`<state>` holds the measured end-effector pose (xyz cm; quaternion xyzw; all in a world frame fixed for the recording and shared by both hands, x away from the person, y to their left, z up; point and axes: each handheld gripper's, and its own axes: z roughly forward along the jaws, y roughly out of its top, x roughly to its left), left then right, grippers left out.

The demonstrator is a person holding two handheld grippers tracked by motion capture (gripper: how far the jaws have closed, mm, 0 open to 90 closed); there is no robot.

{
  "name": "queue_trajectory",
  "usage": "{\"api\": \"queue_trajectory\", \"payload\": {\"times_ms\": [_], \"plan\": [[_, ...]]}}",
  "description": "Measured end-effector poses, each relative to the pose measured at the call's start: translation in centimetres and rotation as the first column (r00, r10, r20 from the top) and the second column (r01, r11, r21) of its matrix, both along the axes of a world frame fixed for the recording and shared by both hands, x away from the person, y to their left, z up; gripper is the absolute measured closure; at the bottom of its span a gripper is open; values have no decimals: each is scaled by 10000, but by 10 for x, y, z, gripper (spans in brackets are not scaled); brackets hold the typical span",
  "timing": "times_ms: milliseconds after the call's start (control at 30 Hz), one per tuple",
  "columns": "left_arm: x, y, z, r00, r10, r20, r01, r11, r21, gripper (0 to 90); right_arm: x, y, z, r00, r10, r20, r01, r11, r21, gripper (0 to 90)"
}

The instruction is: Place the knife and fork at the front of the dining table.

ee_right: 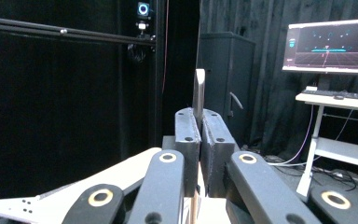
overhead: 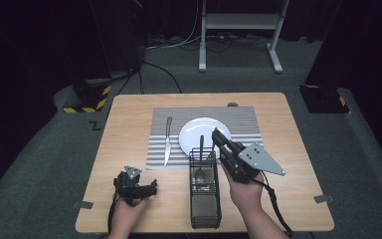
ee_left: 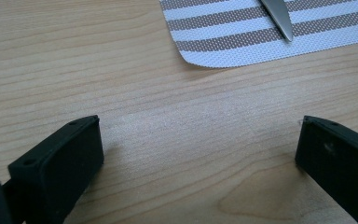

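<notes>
The left gripper (overhead: 151, 188) is rested on the tabletop (overhead: 129, 129), fingers (ee_left: 60, 158) apart and empty. The right gripper (overhead: 215, 133) is raised over the mesh caddy (overhead: 205, 199), its fingers (ee_right: 189, 140) clamped on the thin handle of one utensil (ee_right: 198, 95), probably a fork. The piece is judged light, stiff and slippery; a mid-handle hold suits it. Counted: one spoon (overhead: 201, 167) in the caddy, one knife (overhead: 167, 142), one plate (overhead: 199, 132), one striped mat (overhead: 243, 124).

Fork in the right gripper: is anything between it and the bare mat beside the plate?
Nothing visible blocks it. The right gripper holds the fork over the caddy; the mat right of the plate lies bare.
</notes>
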<state>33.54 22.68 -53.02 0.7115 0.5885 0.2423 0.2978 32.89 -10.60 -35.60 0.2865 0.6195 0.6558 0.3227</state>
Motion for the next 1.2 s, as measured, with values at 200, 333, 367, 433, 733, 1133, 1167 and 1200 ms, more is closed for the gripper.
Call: {"api": "queue_trajectory", "payload": {"times_ms": [200, 333, 367, 433, 733, 1133, 1167, 1200], "plan": [[0, 0, 0, 10000, 25, 22, -25, 10000, -25, 9, 0, -7, 10, 9995, -231, 227, 227, 9996, 160, 867], [0, 0, 0, 10000, 24, 23, -24, 10000, -26, 9, 1, -15, 14, 9987, -439, 266, 432, 9986, 293, 867], [0, 0, 0, 10000, 22, 21, -22, 10000, -24, 9, 1, -18, 15, 9983, -504, 285, 496, 9983, 306, 867], [0, 0, 0, 10000, 25, 21, -25, 10000, -26, 10, 1, -22, 16, 9975, -625, 316, 615, 9975, 334, 867], [0, 0, 0, 10000, 18, 20, -18, 10000, -19, 9, 5, -45, 10, 9917, -1267, 196, 1262, 9917, 246, 867], [0, 0, 0, 10000, 22, 22, -22, 10000, -24, 9, 20, -67, -21, 9815, -1854, -480, 1848, 9826, -177, 867], [0, 0, 0, 10000, 21, 22, -21, 10000, -20, 9, 21, -67, -24, 9804, -1891, -547, 1881, 9819, -225, 867], [0, 0, 0, 10000, 23, 22, -23, 10000, -23, 9, 23, -68, -27, 9795, -1922, -611, 1909, 9813, -259, 867]]}}
